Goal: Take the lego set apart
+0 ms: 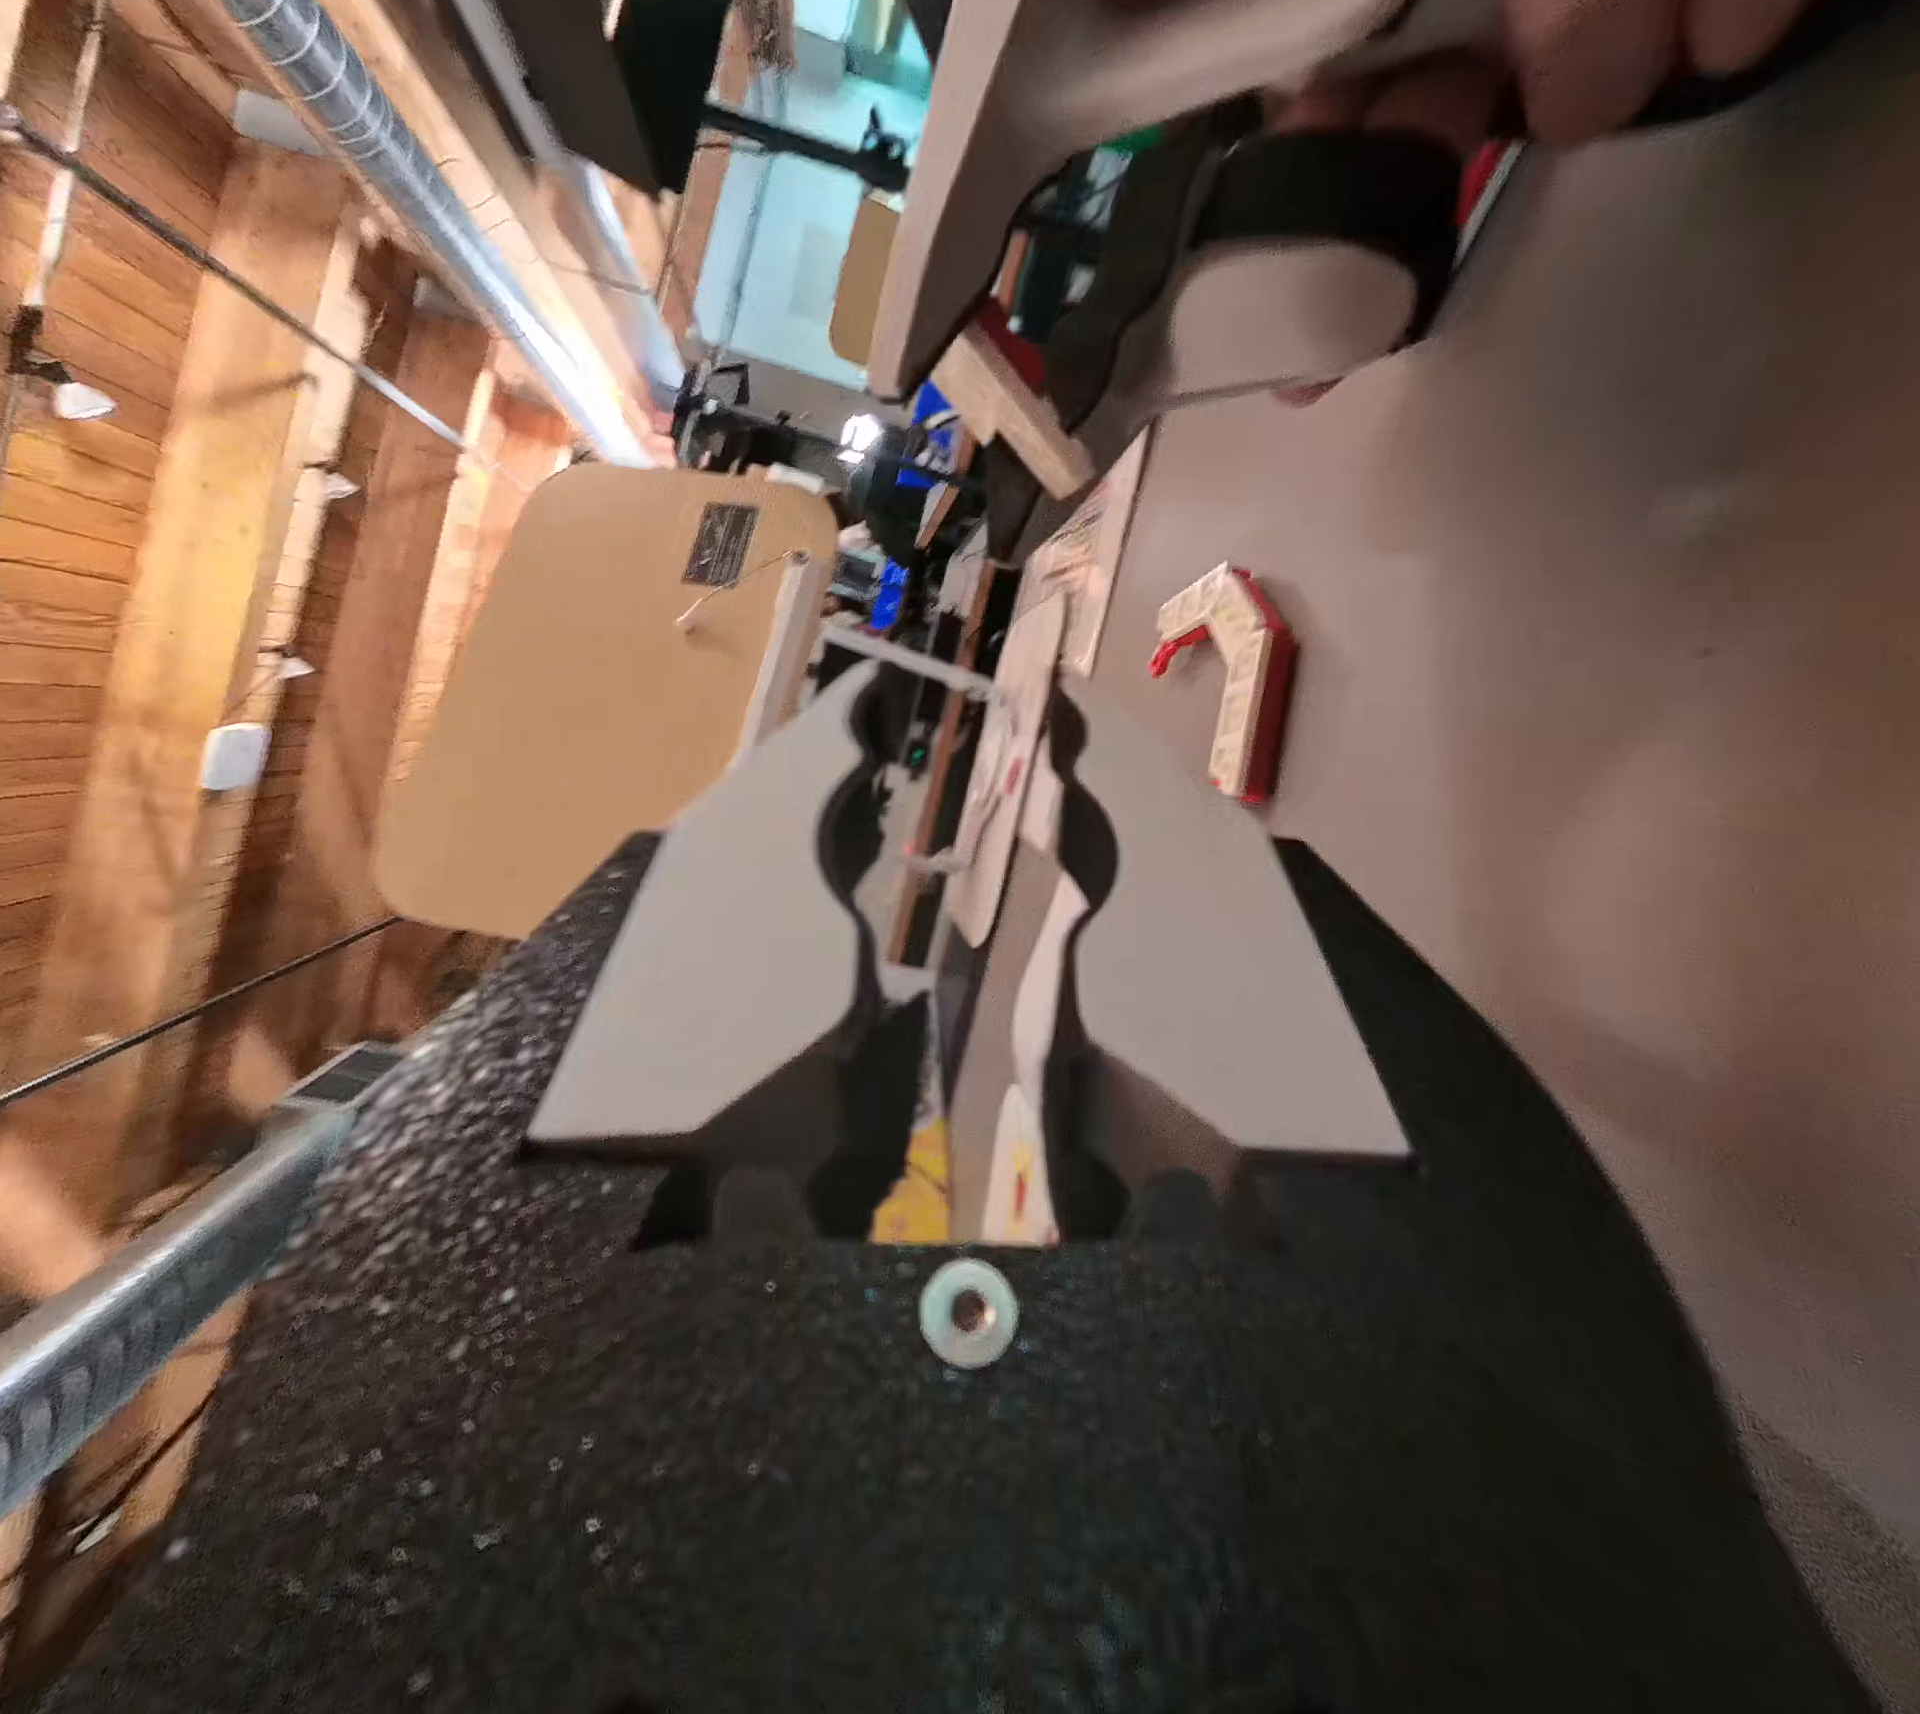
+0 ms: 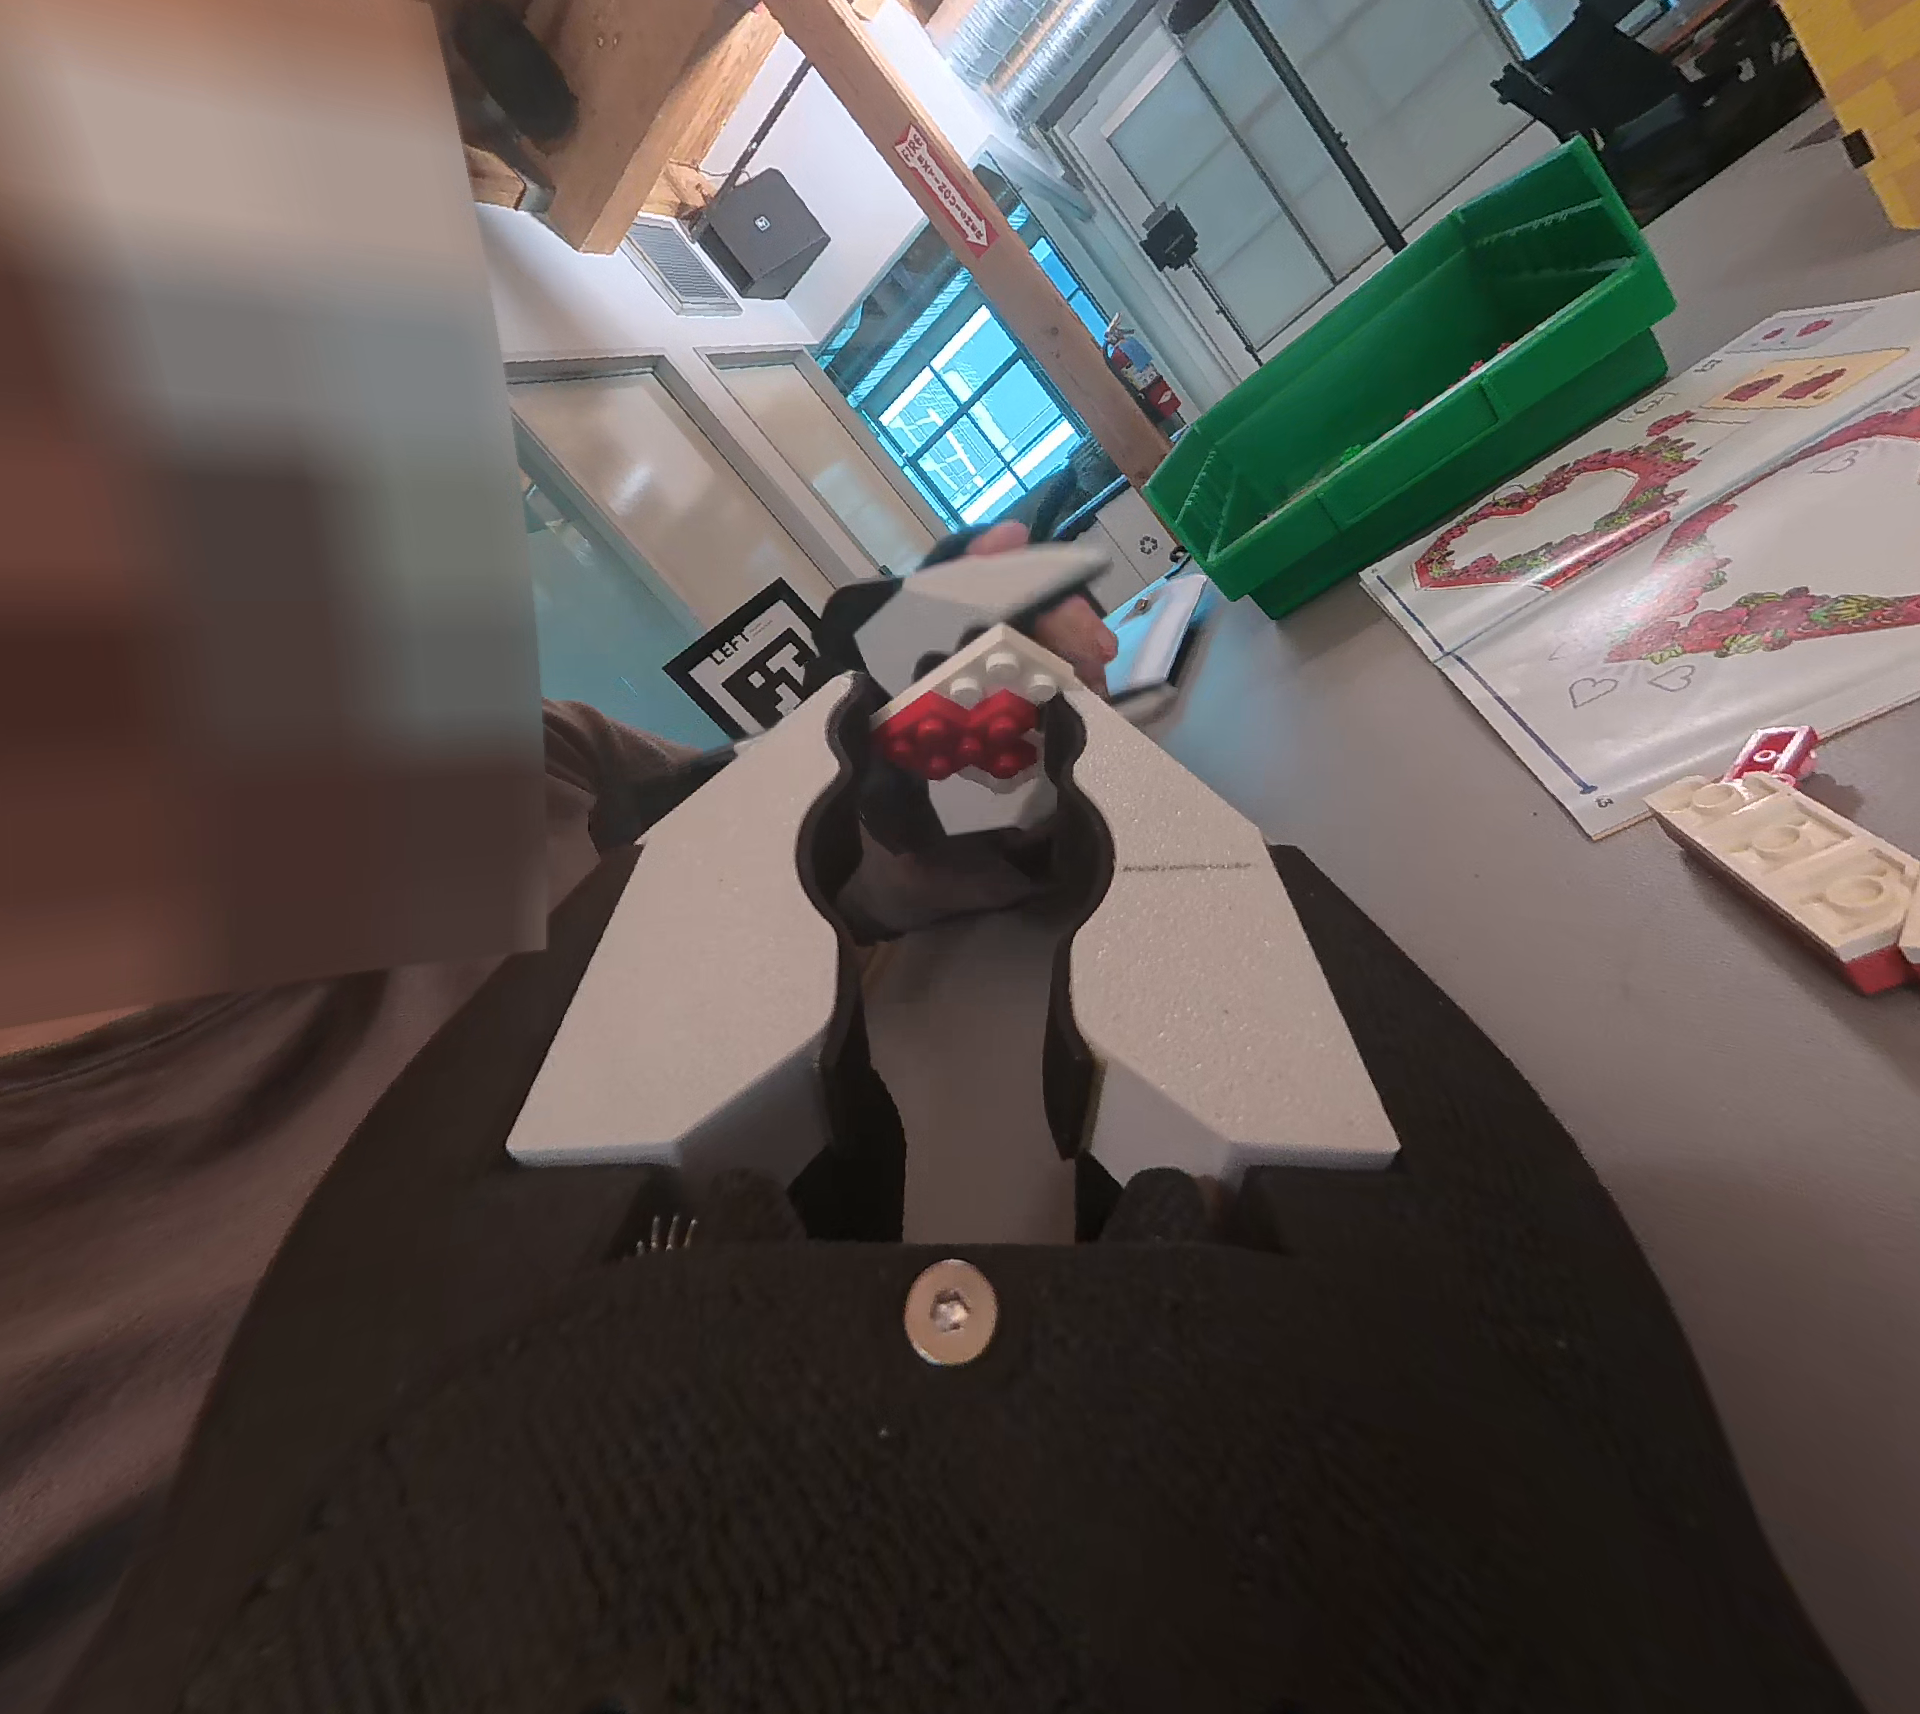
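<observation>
A: Layout, right wrist view?

B: Lego chunk (image 2: 971,734) sits between the right gripper (image 2: 961,729) fingertips, up off the table (image 2: 1455,1093). The left gripper (image 2: 977,599) is just behind it, touching or nearly, can't tell.

A: On the table?

B: Instruction sheet (image 2: 1683,584) to the right, bin (image 2: 1434,417) behind its far edge, box (image 2: 1849,2) further back right. A flat lego piece (image 2: 1797,885) lies near the sheet's front corner, at the frame's right edge.

A: Left wrist view?

B: Camera rolled, table on the right side. The left gripper (image 1: 961,791) has nothing between its fingers. A curved lego section (image 1: 1236,682) lies on the table just right of the fingertips. The right gripper (image 1: 1039,230) is beyond it, top of frame.
</observation>
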Motion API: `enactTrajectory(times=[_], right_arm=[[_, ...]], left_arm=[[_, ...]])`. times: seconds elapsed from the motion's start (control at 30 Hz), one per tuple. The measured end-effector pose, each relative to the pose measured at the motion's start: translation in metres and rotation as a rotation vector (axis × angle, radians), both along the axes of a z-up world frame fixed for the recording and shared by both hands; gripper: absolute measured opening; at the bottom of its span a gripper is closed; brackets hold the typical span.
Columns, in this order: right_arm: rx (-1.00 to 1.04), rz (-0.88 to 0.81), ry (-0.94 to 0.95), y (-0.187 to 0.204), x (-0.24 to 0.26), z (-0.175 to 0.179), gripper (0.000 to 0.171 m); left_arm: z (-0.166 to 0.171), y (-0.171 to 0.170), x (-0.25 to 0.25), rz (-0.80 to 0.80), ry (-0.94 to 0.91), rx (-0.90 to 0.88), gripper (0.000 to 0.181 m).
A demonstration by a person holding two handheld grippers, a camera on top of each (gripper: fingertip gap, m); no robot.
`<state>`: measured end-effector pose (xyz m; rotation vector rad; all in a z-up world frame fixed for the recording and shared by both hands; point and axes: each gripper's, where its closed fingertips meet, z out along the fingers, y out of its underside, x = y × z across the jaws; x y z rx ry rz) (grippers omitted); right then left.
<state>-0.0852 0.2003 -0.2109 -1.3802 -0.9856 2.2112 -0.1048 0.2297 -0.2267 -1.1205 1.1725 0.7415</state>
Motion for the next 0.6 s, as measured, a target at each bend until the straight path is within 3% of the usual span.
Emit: enactTrajectory(times=[0.13, 0.43, 0.47, 0.6], right_arm=[[0.0, 0.005, 0.0, -0.001, 0.0, 0.0, 0.032], [-0.001, 0.015, -0.002, -0.002, 0.0, 0.0, 0.032], [-0.002, 0.014, -0.002, -0.002, 0.0, 0.0, 0.032], [-0.013, -0.002, -0.004, 0.001, -0.001, -0.001, 0.032]], left_arm=[[-0.005, 0.007, -0.002, 0.062, 0.09, 0.032, 0.058], [-0.007, 0.005, 0.005, 0.085, 0.226, 0.118, 0.071], [-0.007, 0.005, 0.005, 0.082, 0.222, 0.118, 0.068], [-0.015, -0.003, 0.011, 0.003, 0.171, 0.044, 0.011]])
